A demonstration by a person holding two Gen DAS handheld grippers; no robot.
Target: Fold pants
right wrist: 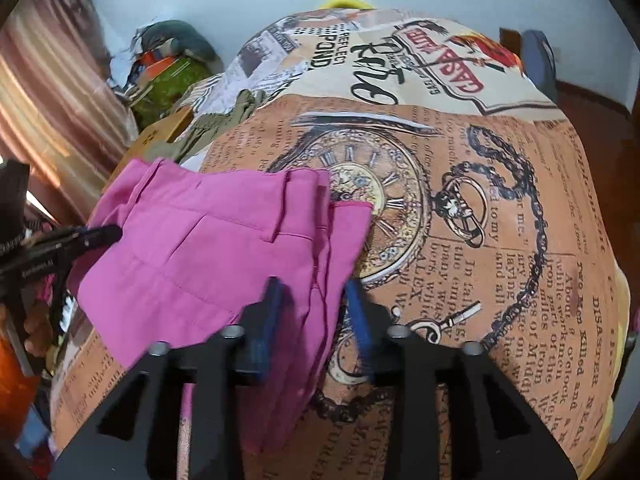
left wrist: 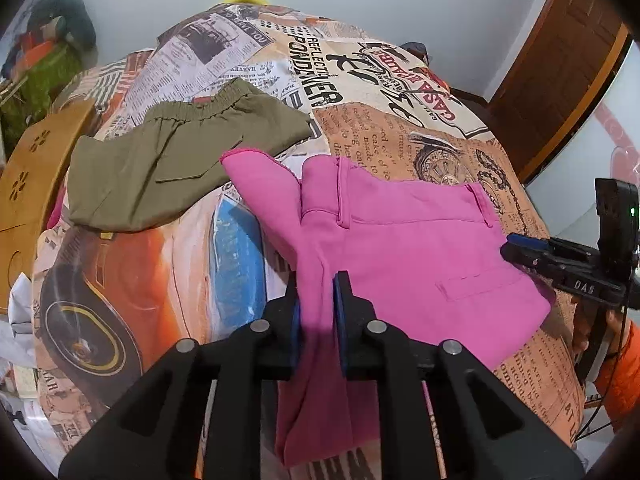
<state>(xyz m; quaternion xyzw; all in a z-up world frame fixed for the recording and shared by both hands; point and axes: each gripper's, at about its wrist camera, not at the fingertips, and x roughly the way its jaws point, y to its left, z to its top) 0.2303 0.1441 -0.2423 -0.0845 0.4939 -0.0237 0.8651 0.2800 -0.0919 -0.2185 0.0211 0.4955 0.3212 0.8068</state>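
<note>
Newsprint bedsheet (left wrist: 400, 128) (busy) bears pink pants (left wrist: 400, 240), pinched in left gripper (left wrist: 318, 312).

The printed cloth (right wrist: 500, 208) that covers the bed is full of text, seen upside down from here. In big red letters it reads "CASA" (left wrist: 434, 96); in black, "REFLECT" and "POND" (right wrist: 326, 50). The orange newspaper part (right wrist: 576, 320) shows "DISASTER", "Two Men Killed" and "ALEX". The right tool (left wrist: 516, 246) carries "DAS" (left wrist: 584, 286) in white letters.
</note>
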